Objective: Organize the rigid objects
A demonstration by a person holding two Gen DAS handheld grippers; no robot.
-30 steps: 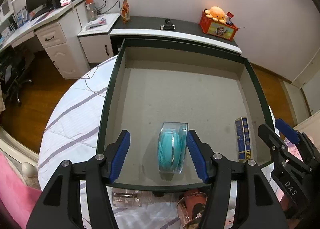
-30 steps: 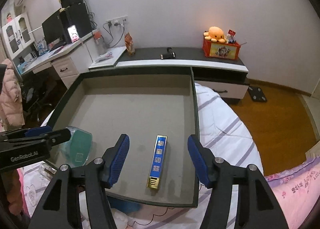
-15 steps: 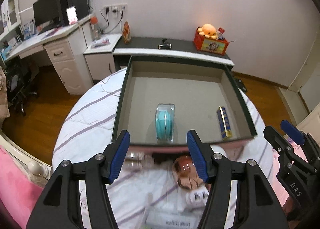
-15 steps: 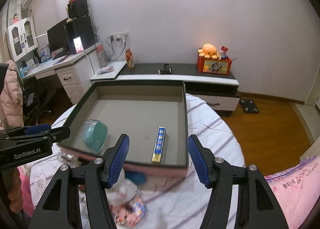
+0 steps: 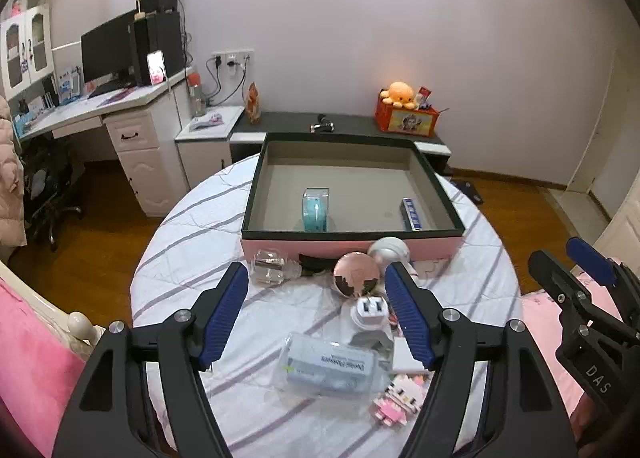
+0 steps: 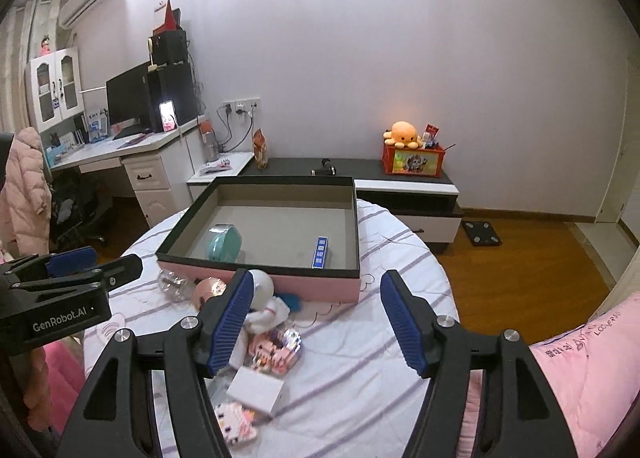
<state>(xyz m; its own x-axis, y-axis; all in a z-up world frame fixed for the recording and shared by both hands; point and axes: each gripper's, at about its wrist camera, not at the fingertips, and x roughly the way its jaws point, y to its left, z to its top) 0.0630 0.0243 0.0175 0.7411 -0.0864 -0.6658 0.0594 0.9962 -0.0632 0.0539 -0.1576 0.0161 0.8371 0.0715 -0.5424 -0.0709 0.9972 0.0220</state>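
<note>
Two grippers hang above the striped bedspread point(image 5: 192, 242), both spread wide and holding nothing. Between the blue pads of the left gripper point(image 5: 316, 314) lies a scatter of small things: a white plug adapter point(image 5: 370, 312), a shiny rose-gold ball point(image 5: 357, 273) just beyond it, a clear glass bottle point(image 5: 272, 272) off to the left, and nearer the handle a plastic-wrapped packet point(image 5: 328, 368) with a pink block-built toy point(image 5: 398, 398) beside it. The right gripper point(image 6: 314, 322) hovers over bare cloth to the right of that heap, with a white box point(image 6: 258, 394) and a little white astronaut figure point(image 6: 264, 298) close to its left pad. Farther out sits the open tray point(image 5: 352, 248), pink outside with a dark rim. Inside it, a teal disc in a clear case point(image 5: 316, 209) stands on edge near the front wall, and a narrow blue box point(image 5: 411, 213) lies well apart toward the right wall. Behind the tray is a low dark cabinet point(image 6: 360, 168) carrying an orange plush octopus point(image 6: 402, 134).
</note>
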